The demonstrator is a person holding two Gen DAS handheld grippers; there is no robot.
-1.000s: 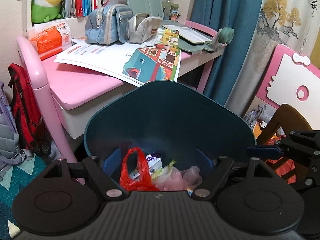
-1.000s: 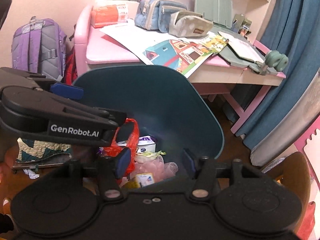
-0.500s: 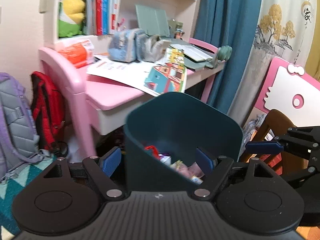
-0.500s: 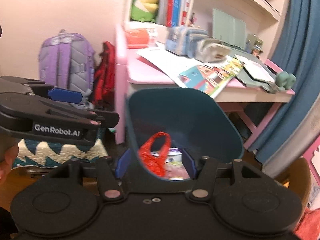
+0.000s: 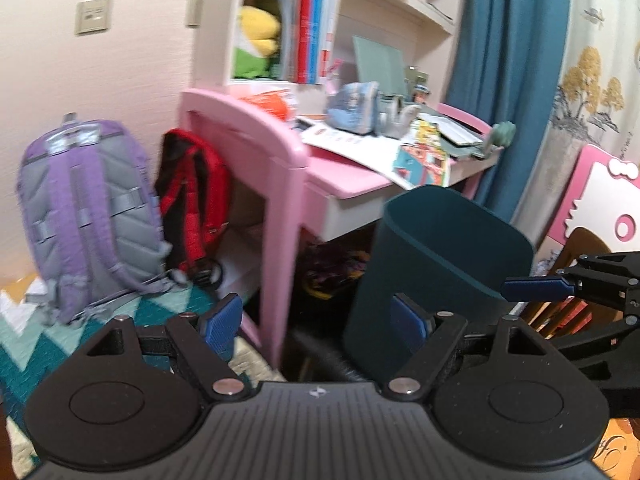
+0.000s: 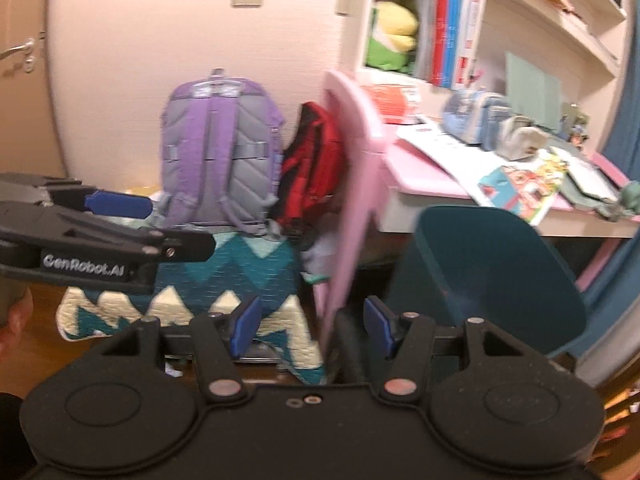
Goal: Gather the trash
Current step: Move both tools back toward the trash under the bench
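Note:
The dark teal trash bin [image 5: 436,256] stands on the floor by the pink desk, right of centre in the left wrist view. Its contents are hidden from this angle. My left gripper [image 5: 316,320] is open with nothing between its blue pads, and its right pad overlaps the bin's near wall in the picture. In the right wrist view the bin [image 6: 492,272] is at the right, showing only its inner wall. My right gripper [image 6: 313,322] is open and empty, aimed at the desk leg left of the bin. Each view shows the other gripper's blue fingertip [image 5: 536,286] [image 6: 116,204] at its edge.
A pink desk [image 5: 280,152] covered with papers and pouches stands behind the bin. A purple backpack [image 5: 88,208] and a red backpack [image 5: 192,200] lean at its left, on a teal zigzag mat [image 6: 240,272]. Blue curtain [image 5: 504,80] and a pink board [image 5: 600,200] at the right.
Both grippers have pulled back from over the bin and swung left. The bin slid from centre to the right of both views, and the trash inside is no longer visible.

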